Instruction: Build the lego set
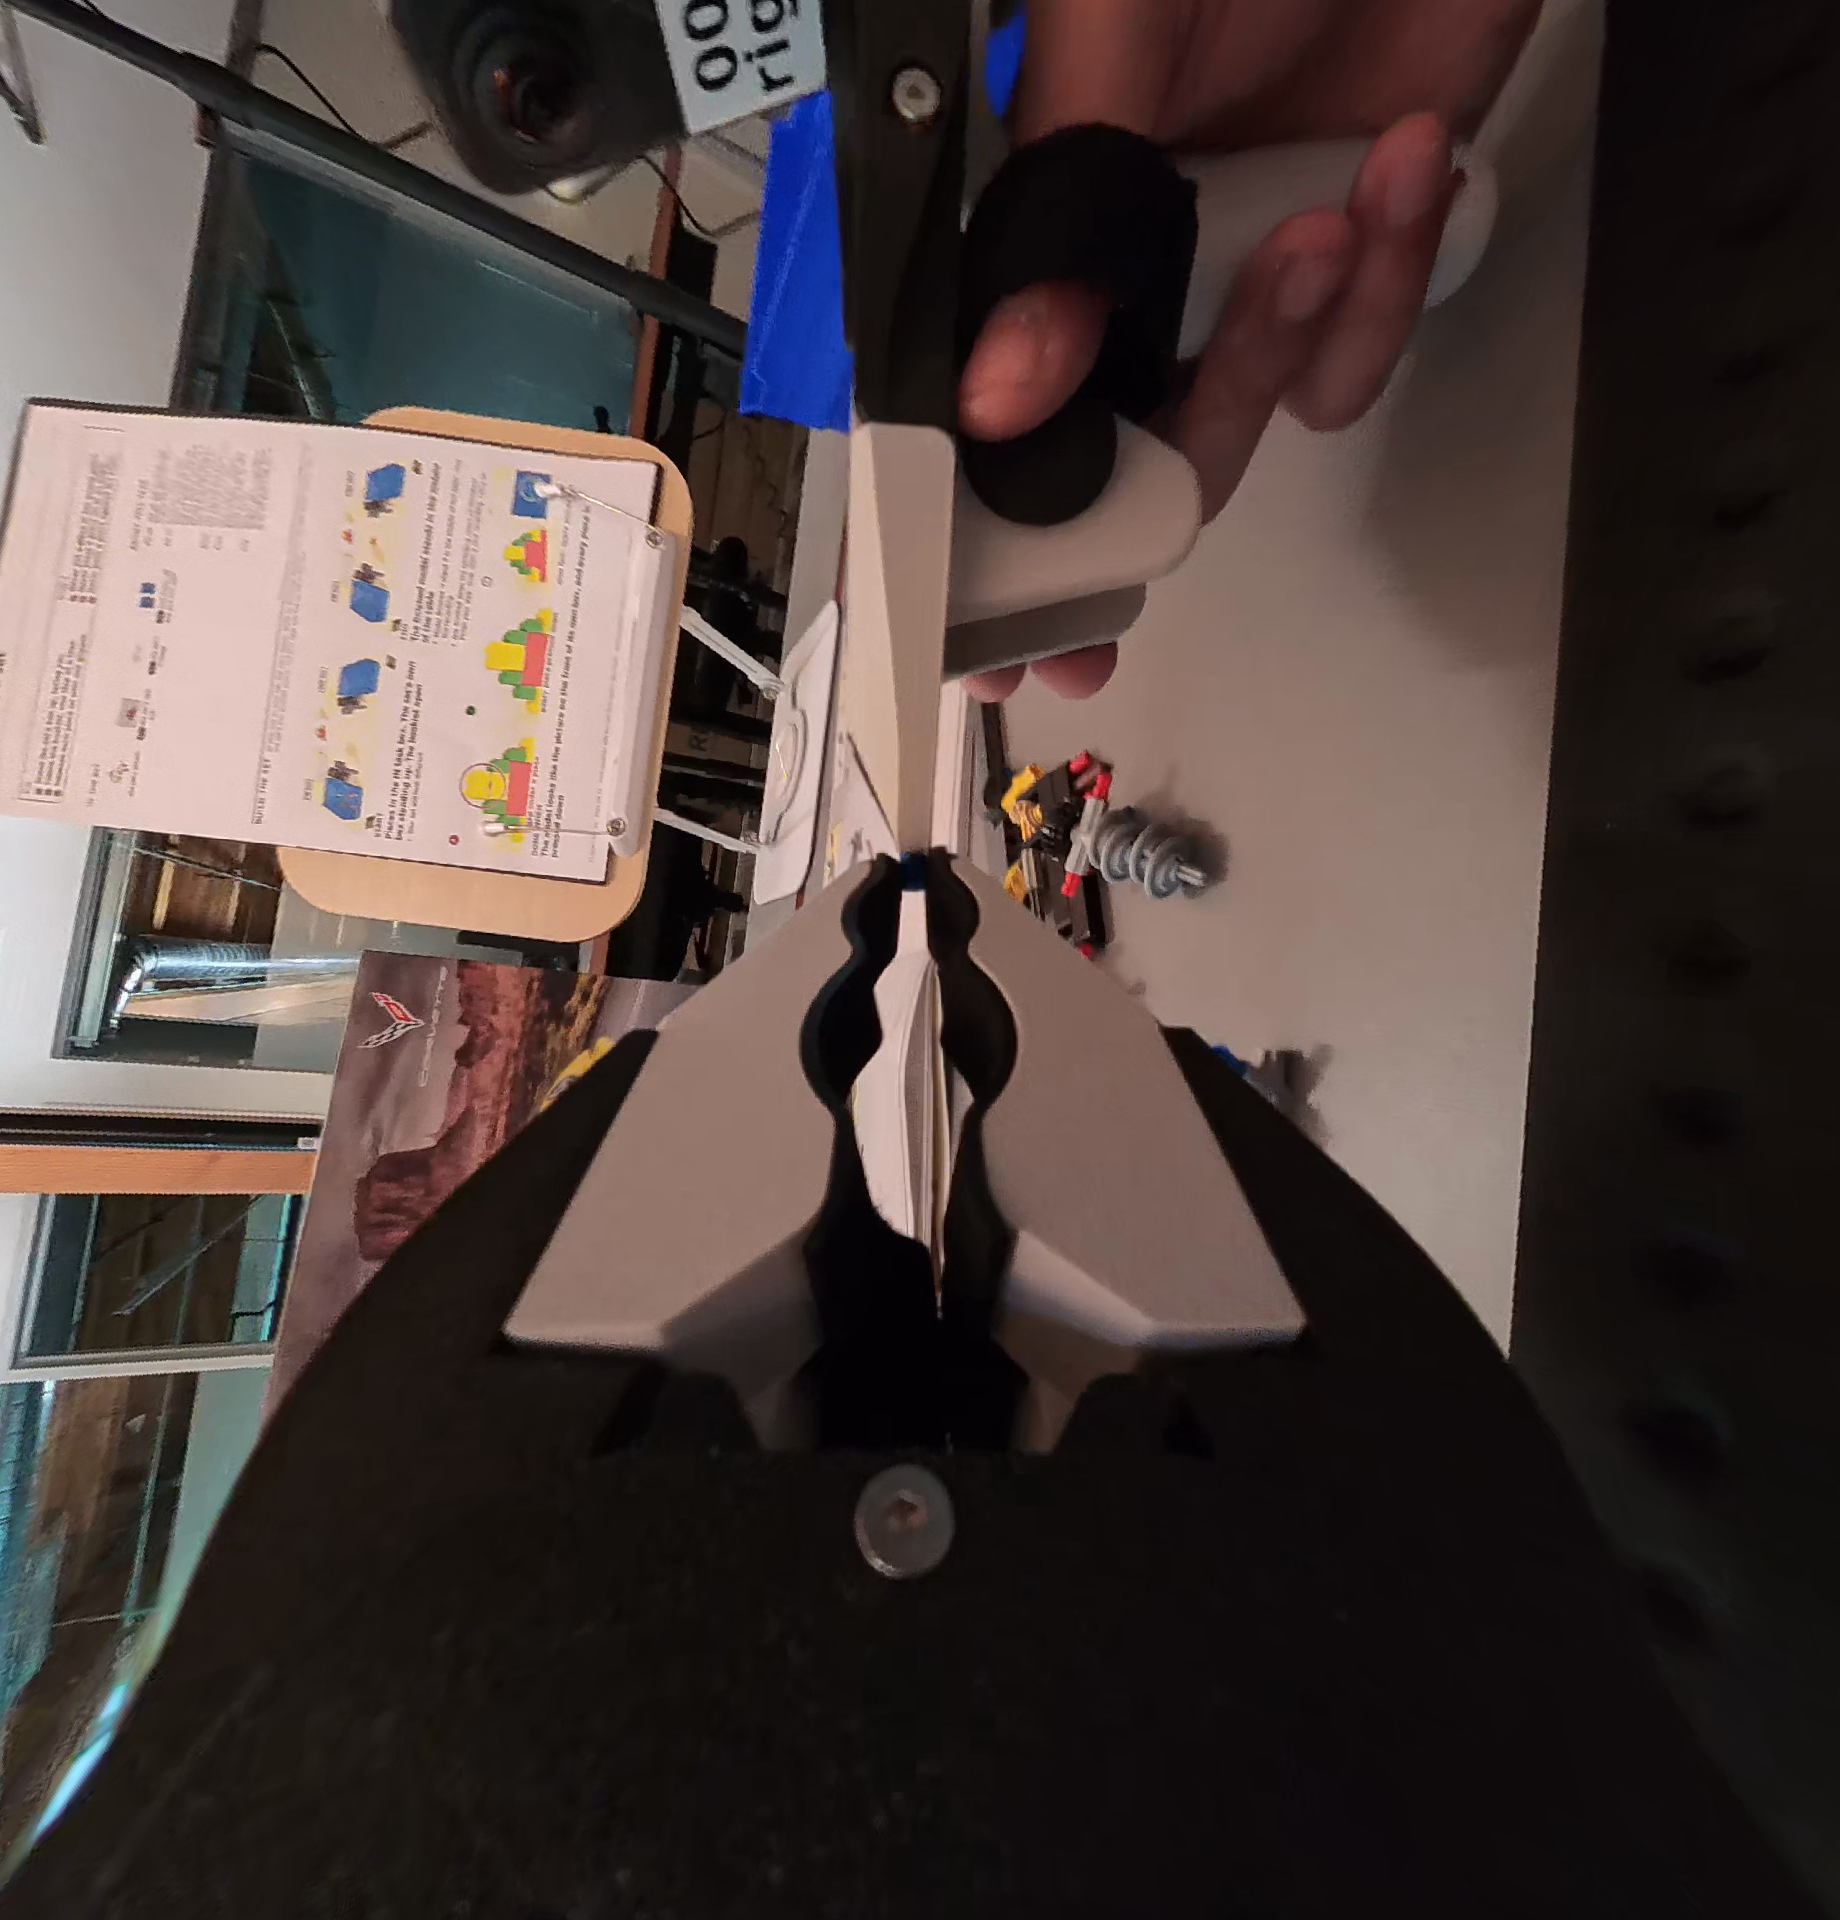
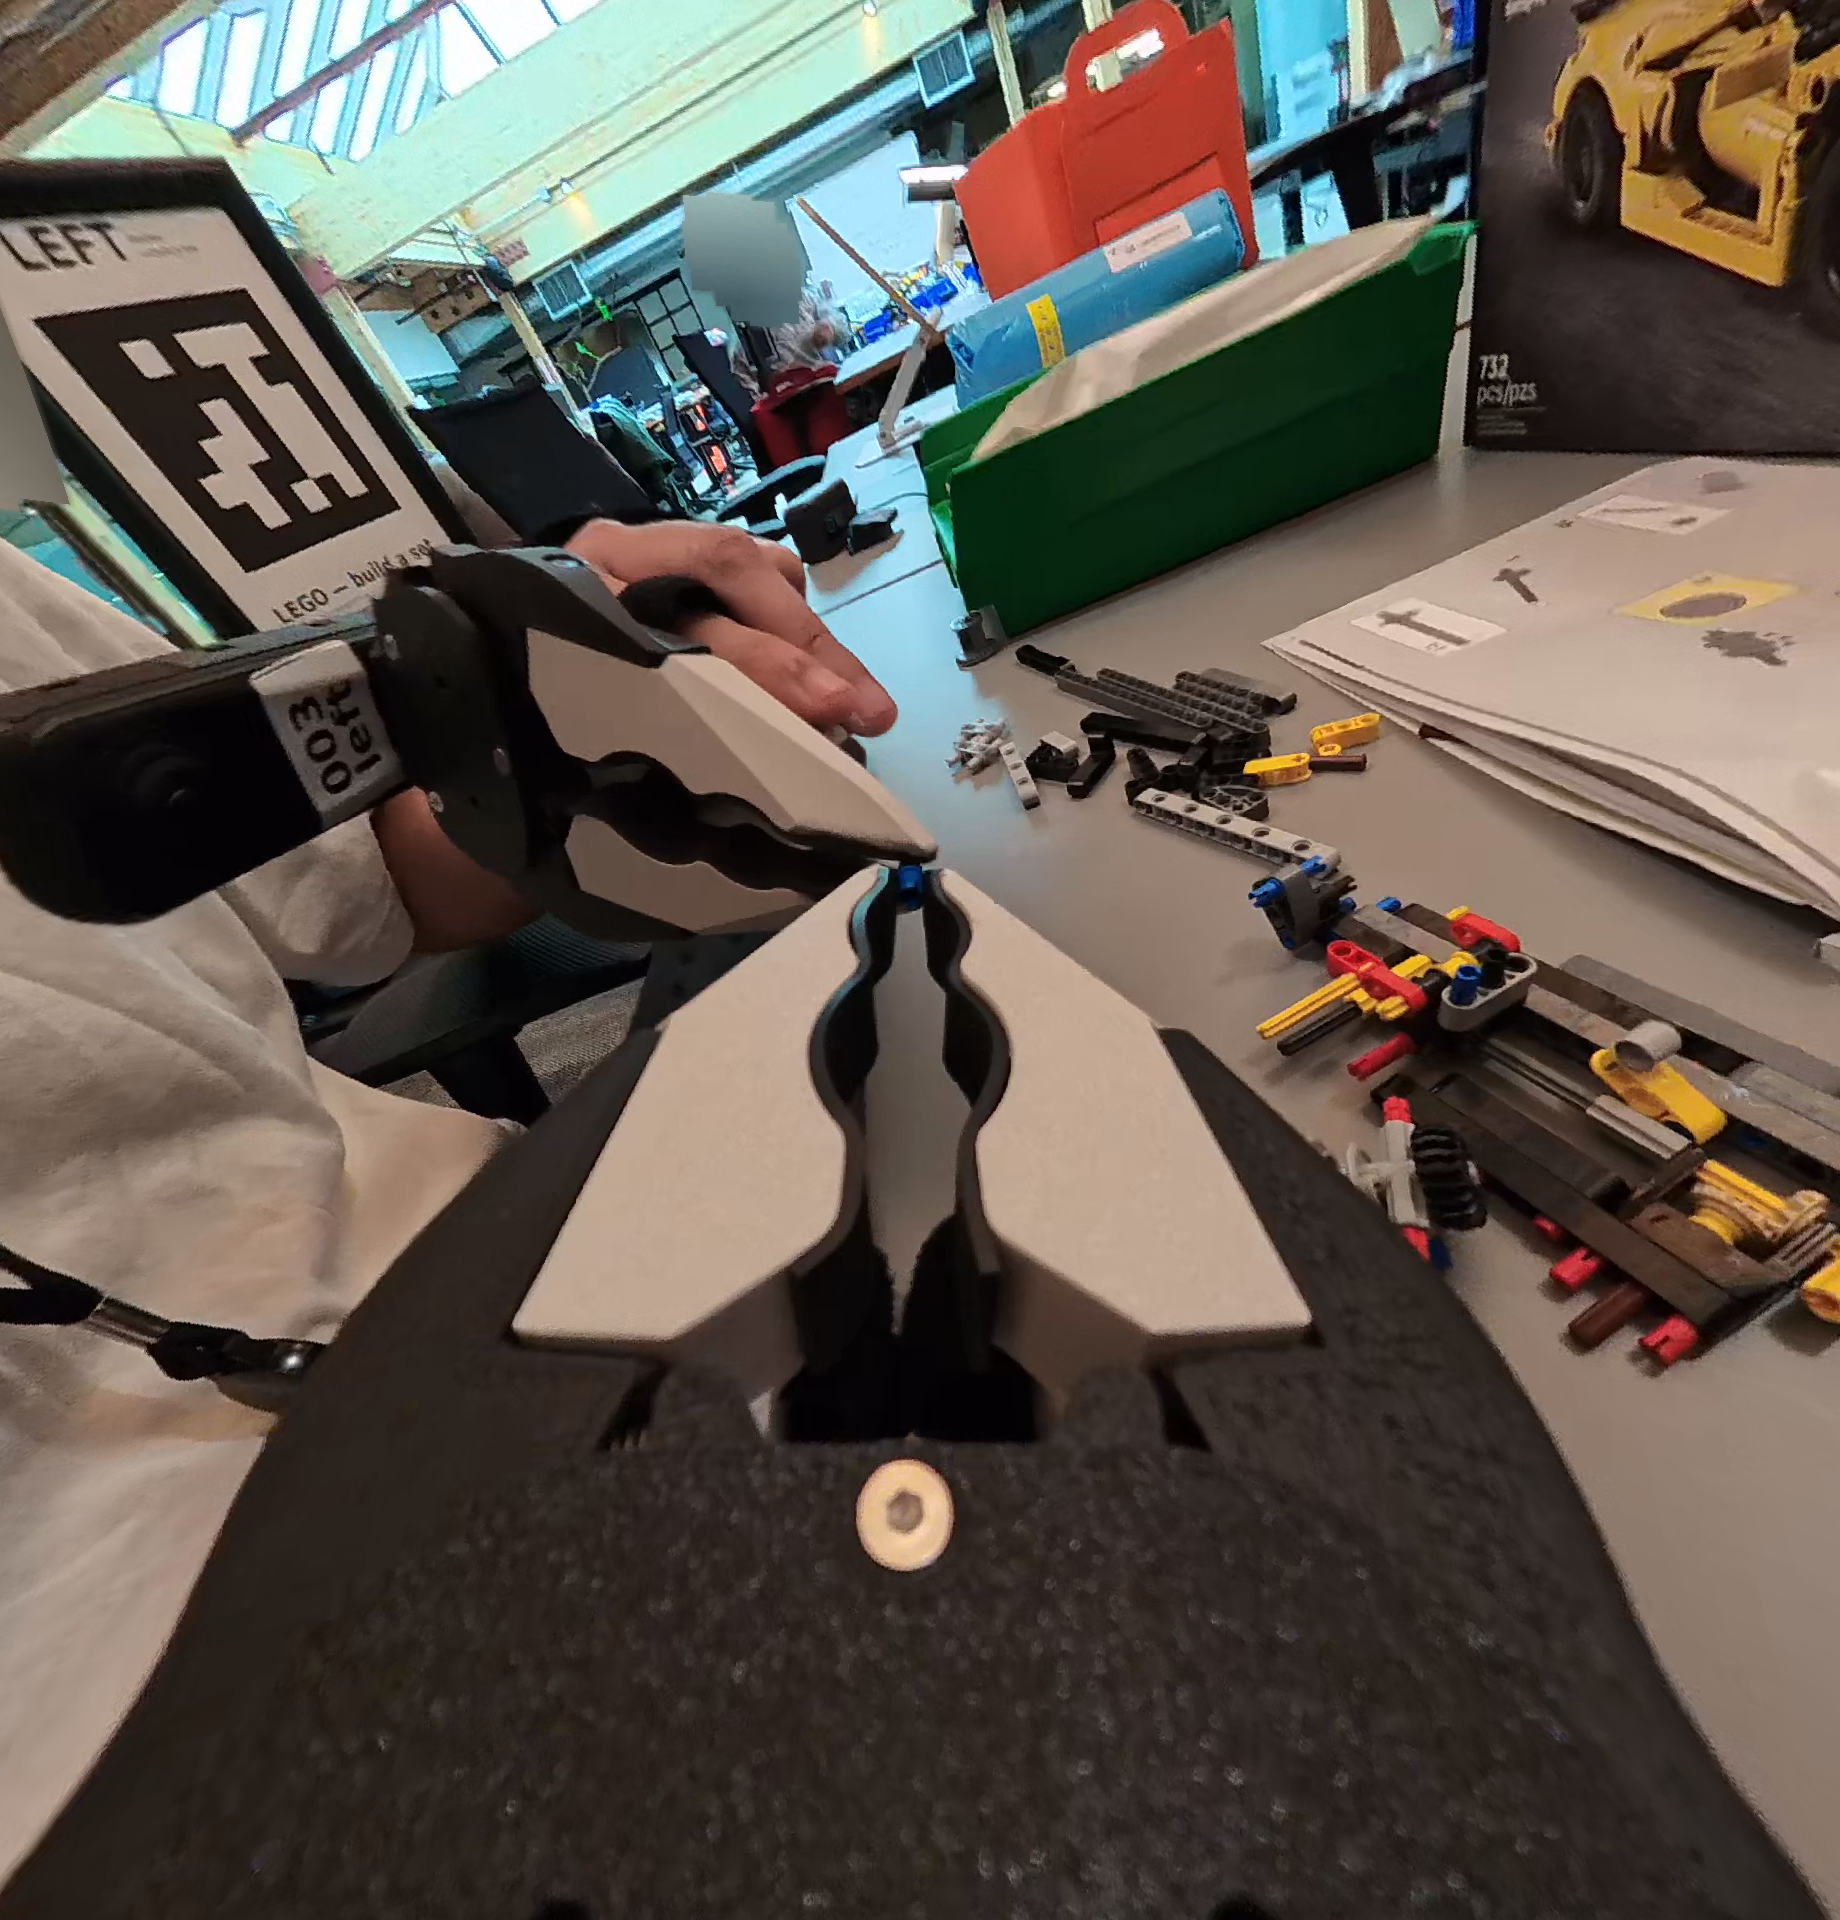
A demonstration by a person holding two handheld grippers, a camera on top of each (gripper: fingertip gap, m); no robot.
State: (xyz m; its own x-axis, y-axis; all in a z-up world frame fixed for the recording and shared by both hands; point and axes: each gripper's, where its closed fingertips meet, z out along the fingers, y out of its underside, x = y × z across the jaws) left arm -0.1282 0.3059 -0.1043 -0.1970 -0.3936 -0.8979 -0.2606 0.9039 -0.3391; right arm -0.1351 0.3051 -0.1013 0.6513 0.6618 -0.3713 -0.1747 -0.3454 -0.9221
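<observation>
A small blue pin (image 2: 908, 881) sits between the fingertips of my right gripper (image 2: 908, 885), which is shut on it above the table. My left gripper (image 2: 922, 854) comes in from the left and its tips meet the same pin. In the left wrist view the pin (image 1: 912, 871) shows between the closed tips of my left gripper (image 1: 911, 875), with my right gripper (image 1: 908, 847) reaching down from the top. A partly built black, yellow and red assembly (image 2: 1518, 1091) lies on the table to the right; it also shows in the left wrist view (image 1: 1061, 852).
Loose black, grey and yellow pieces (image 2: 1155, 738) lie on the grey table (image 2: 1103, 935). An open instruction booklet (image 2: 1622, 707), a green bin (image 2: 1207, 468) and the set's box (image 2: 1674, 208) stand behind. An instruction sheet on a stand (image 1: 324, 623) is at the far side. The tips of both grippers are at nearly the same place.
</observation>
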